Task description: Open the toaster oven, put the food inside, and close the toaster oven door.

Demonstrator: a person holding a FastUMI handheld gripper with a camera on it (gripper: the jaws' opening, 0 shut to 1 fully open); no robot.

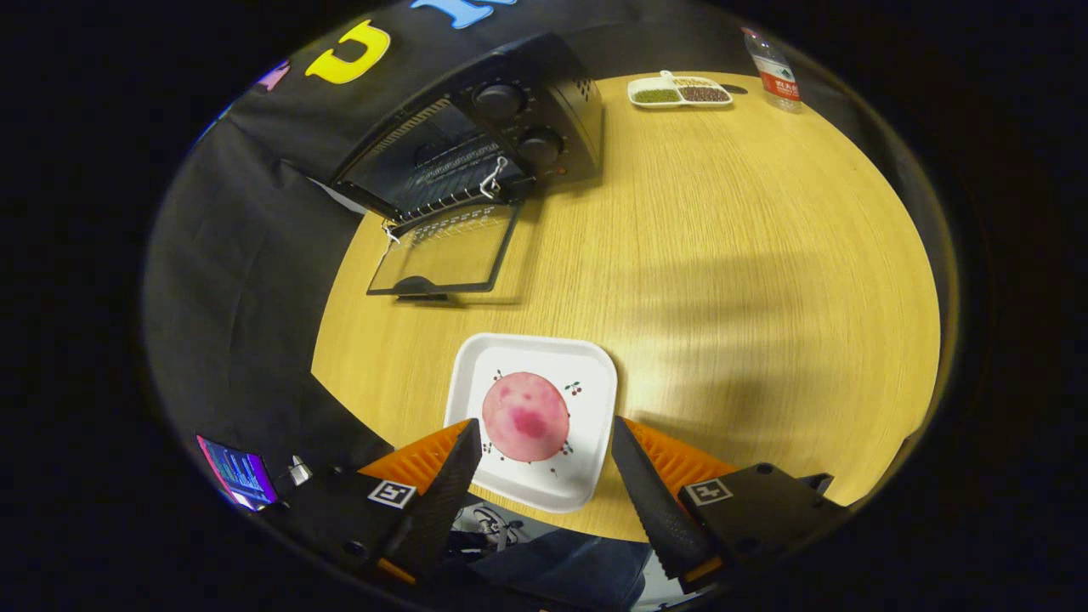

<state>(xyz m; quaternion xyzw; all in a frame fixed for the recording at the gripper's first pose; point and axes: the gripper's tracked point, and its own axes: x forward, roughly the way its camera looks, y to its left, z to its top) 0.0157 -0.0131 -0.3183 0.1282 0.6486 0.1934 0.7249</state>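
A black toaster oven [518, 119] stands at the far left of the round wooden table [722, 255], and its glass door [446, 251] lies folded down flat, open. Its wire rack shows inside. A round pink piece of food [525, 416] rests on a white square plate [586, 382] near the table's front edge. My gripper [544, 438] hangs above the plate, open, with the food showing between the two orange and black fingers [442, 476]. Nothing is held.
A white divided dish [678, 90] with green and brown beans sits at the table's far side, a plastic bottle [772, 72] beside it. A lit phone screen [238, 472] lies off the table to the near left. A person's legs show below the table edge.
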